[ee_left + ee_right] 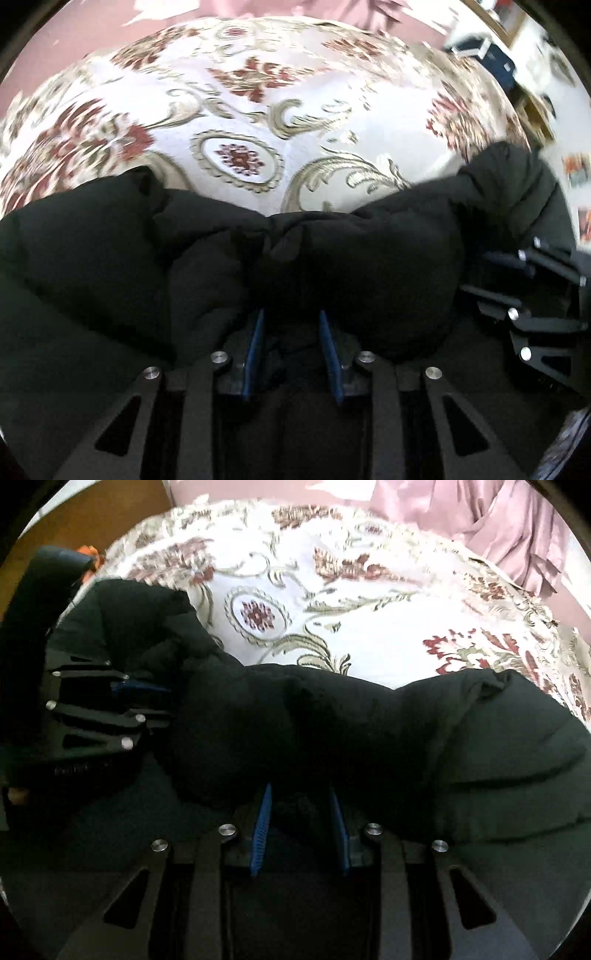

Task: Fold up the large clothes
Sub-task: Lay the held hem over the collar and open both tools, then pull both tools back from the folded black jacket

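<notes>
Left tool [291, 317], right tool [301, 794] each clamp black padded garment [351, 251]; fingertips buried in folds.

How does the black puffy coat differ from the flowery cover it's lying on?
The black coat is plain and dark; the floral cover is pale with red and olive patterns. The coat is bunched and puffy; the cover lies spread flat. Both grippers pinch the coat, not the cover. Both are fabric.

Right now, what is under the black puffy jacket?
The floral bedspread runs out from under the black puffy jacket. Whatever else lies beneath is covered. Both tongs, left and right, grip its bunched fabric.
</notes>
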{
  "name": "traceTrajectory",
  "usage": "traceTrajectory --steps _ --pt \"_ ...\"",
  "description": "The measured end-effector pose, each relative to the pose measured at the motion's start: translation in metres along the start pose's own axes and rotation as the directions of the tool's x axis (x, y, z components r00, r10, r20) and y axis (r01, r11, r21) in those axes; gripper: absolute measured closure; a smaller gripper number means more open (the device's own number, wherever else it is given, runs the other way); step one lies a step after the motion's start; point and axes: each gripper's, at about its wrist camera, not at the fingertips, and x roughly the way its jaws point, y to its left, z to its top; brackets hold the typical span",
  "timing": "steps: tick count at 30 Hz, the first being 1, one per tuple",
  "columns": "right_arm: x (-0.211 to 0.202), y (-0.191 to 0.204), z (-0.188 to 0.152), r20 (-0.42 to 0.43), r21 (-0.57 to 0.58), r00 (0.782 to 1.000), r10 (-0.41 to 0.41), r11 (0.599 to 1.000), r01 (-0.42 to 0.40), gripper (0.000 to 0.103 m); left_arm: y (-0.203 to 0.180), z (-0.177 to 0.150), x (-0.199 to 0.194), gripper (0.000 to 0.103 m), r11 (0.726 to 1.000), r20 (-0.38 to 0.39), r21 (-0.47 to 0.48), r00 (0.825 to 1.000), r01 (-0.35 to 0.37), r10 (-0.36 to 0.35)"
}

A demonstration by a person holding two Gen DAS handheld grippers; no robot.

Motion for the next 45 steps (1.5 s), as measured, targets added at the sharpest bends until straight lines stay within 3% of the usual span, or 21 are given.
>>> traceTrajectory --steps 3,8,12,20,26,33,39,45 --pt "-0.019 -0.012 -0.006 0.033 0.072 0.999 0.017 0.997 -0.019 0.073 0.005 -0.003 -0.015 0.068 0.994 0.005 -0.105 1.0 0.013 -0.013" --pt "-0.049 -0.019 -0.022 0.107 0.138 0.994 -0.021 0.99 0.006 0.053 0.0 -0.015 -0.044 0.036 0.983 0.071 -0.181 0.997 0.019 -0.006" --pt "-0.072 -0.023 -0.033 0.155 0.2 0.987 -0.035 0.98 0.004 0.045 -0.005 -0.027 -0.071 0.028 0.979 0.115 -0.206 0.993 0.001 0.023" --pt "-0.12 -0.022 -0.054 0.244 0.263 0.967 -0.07 0.965 0.003 0.013 -0.02 -0.058 -0.125 0.005 0.97 0.211 -0.237 0.972 -0.05 0.101" --pt "-0.155 -0.018 -0.076 0.306 0.296 0.947 -0.097 0.955 0.002 0.002 -0.035 -0.086 -0.165 0.0 0.972 0.292 -0.226 0.947 -0.072 0.138" --pt "-0.194 -0.007 -0.103 0.381 0.3 0.917 -0.12 0.954 0.0 0.002 -0.052 -0.126 -0.205 0.0 0.972 0.391 -0.21 0.902 -0.109 0.185" --pt "-0.221 0.004 -0.121 0.431 0.291 0.894 -0.125 0.957 -0.007 0.002 -0.061 -0.151 -0.229 0.0 0.972 0.433 -0.199 0.879 -0.122 0.198" --pt "-0.232 0.015 -0.14 0.441 0.301 0.887 -0.138 0.954 -0.001 0.002 -0.069 -0.17 -0.245 0.0 0.973 0.479 -0.171 0.849 -0.158 0.222"
